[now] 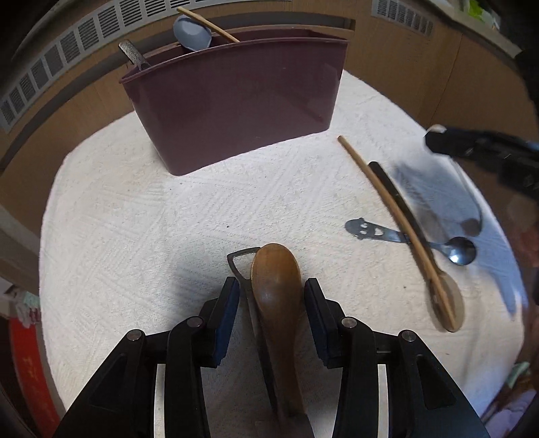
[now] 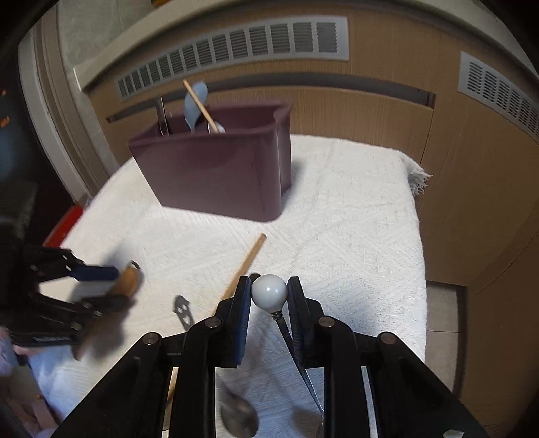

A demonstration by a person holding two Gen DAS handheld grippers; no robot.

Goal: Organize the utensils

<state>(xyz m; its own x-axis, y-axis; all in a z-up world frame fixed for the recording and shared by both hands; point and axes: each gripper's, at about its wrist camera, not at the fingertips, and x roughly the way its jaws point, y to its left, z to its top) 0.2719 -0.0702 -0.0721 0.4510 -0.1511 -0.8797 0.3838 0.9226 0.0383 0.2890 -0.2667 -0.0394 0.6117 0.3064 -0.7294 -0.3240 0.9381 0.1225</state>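
Observation:
My left gripper [image 1: 272,289] points down at the white cloth, open, straddling a dark wooden spoon [image 1: 276,279] and a metal opener [image 1: 241,259] that lies beside it. A thin gap shows at the right pad. My right gripper [image 2: 269,286] is shut on the white ball end of a thin metal stick [image 2: 269,291], whose rod runs back under the fingers. It shows blurred at the right edge of the left wrist view. A maroon bin [image 1: 235,111] at the back holds a blue spoon [image 1: 192,32], a wooden stick and a metal handle.
On the cloth [image 1: 134,219] to the right lie a long pale wooden spoon [image 1: 397,215], a black-handled piece [image 1: 390,188], a small metal spoon [image 1: 461,251] and a smiley-faced metal tool [image 1: 362,229]. Wood panelling with vents [image 2: 235,50] stands behind. The cloth's fringed edge [image 2: 417,182] is on the right.

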